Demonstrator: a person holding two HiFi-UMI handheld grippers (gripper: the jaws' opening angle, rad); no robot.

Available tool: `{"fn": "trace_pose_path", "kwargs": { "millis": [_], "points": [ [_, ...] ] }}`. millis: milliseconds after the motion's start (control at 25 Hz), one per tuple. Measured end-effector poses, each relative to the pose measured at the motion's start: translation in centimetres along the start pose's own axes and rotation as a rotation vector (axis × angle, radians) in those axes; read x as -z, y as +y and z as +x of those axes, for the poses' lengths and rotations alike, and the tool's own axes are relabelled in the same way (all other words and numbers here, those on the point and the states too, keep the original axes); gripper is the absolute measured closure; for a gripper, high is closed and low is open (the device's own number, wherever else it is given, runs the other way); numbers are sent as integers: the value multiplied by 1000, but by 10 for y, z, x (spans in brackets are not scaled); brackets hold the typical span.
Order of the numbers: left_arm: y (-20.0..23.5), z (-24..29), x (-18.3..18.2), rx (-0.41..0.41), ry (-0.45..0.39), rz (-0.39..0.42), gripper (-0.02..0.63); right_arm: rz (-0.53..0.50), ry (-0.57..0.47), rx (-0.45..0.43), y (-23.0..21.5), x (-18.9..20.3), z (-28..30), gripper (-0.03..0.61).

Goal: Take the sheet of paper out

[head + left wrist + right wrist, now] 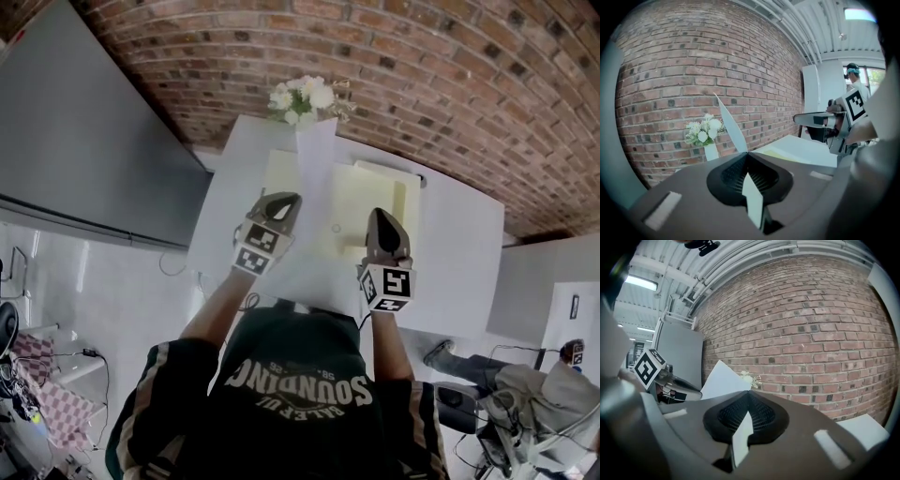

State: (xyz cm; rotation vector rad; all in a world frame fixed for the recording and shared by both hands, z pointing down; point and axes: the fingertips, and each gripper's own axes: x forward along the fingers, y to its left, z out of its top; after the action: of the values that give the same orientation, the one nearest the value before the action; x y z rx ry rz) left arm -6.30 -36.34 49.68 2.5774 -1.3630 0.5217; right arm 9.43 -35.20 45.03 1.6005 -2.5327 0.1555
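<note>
In the head view, the person is holding both grippers over the white desk (459, 253). The left gripper (281, 202) and the right gripper (380, 219) are each pinching the sheet of paper (317, 239), one at either side edge. The sheet is hanging in the air between them, lifted off the desk and running from near the person's chest towards the flowers (302, 97) at the far edge. A pale yellow folder (380, 199) is lying flat on the desk under and beside the sheet. A brick wall (422, 84) is standing behind the desk.

In the left gripper view, the fingers of the left gripper (747, 153) are clenched on the sheet of paper (732, 127); a strip of it is showing between them, and the rest is rising above the tips as a narrow white blade. The flowers (704, 131) are sitting to the left in a white vase. The right gripper (824, 120) is showing at the right, above the desk (811, 151).

In the right gripper view, the fingers of the right gripper (750, 392) are likewise clamped on the sheet of paper (723, 380), which is spreading up and to the left of the tips. The left gripper (670, 383) is showing at the left edge, and the flowers (750, 377) are peeking out just past the sheet
</note>
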Motion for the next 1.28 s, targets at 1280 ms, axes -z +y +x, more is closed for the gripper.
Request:
{"fn": "trace_pose_path", "kwargs": {
  "millis": [1280],
  "points": [
    [-14,-22,5,29,4,17,603,-37,-9,-20,24,5,-13,581]
  ]
}}
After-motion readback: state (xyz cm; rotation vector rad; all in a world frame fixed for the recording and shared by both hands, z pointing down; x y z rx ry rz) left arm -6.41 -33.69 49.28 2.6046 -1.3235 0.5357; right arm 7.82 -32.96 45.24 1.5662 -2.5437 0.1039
